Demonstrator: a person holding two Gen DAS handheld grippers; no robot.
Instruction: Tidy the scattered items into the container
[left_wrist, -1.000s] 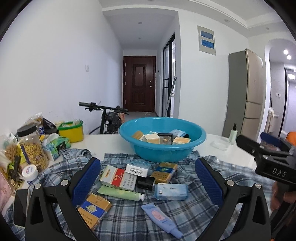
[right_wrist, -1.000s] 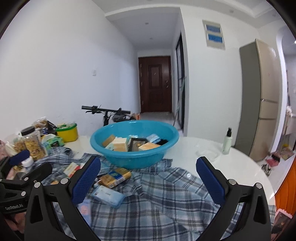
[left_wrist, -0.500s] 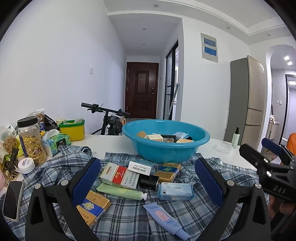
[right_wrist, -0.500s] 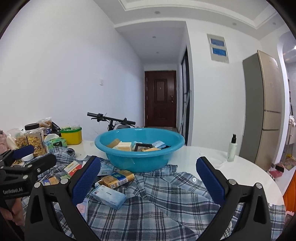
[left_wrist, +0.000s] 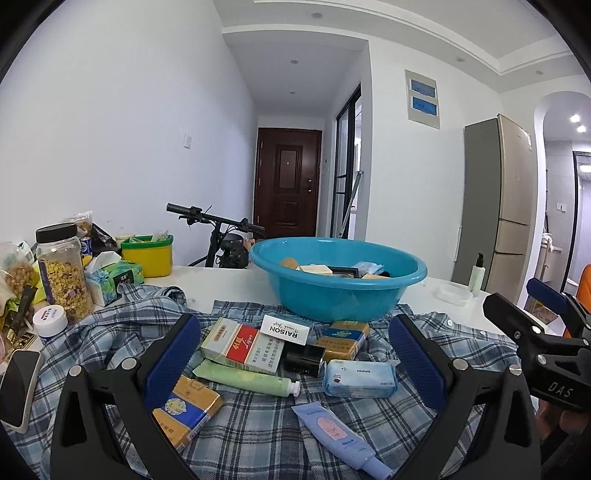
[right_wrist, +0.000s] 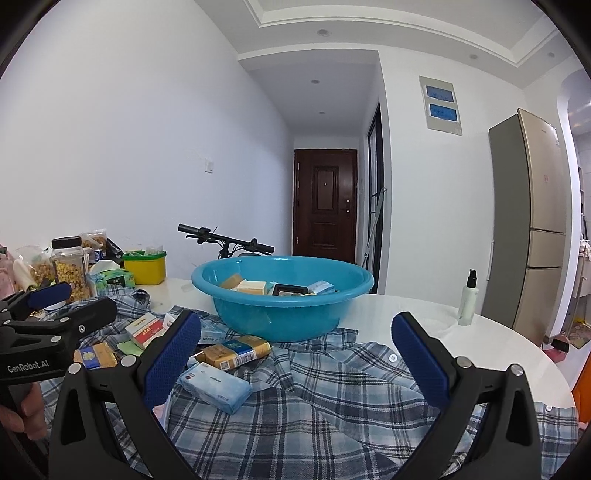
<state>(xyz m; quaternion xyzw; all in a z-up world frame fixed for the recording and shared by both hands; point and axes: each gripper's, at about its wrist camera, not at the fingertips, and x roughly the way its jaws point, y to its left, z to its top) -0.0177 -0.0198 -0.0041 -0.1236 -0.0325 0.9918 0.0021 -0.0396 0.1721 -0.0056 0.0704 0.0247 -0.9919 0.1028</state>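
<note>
A blue basin (left_wrist: 338, 286) (right_wrist: 282, 306) with several small boxes inside stands on a plaid shirt (left_wrist: 258, 424) (right_wrist: 332, 406). In front of it lie a red-and-white box (left_wrist: 242, 345), a white RAISON box (left_wrist: 284, 328), a green tube (left_wrist: 245, 378), a yellow-blue box (left_wrist: 186, 408), a light-blue tissue pack (left_wrist: 360, 378) (right_wrist: 214, 382), a blue tube (left_wrist: 338, 434) and a gold-blue box (right_wrist: 234, 352). My left gripper (left_wrist: 295, 363) is open and empty over these items. My right gripper (right_wrist: 295, 360) is open and empty over the shirt.
A snack jar (left_wrist: 64, 273), tissue box (left_wrist: 112, 278), yellow tub (left_wrist: 147, 254) and small white jar (left_wrist: 50, 319) crowd the table's left side. A phone (left_wrist: 18, 387) lies at the left edge. A pump bottle (right_wrist: 467, 301) stands at the right.
Both grippers have sunk lower and tilted up, so the basin and items sit lower in view and look nearer. Nothing was grasped or moved.
</note>
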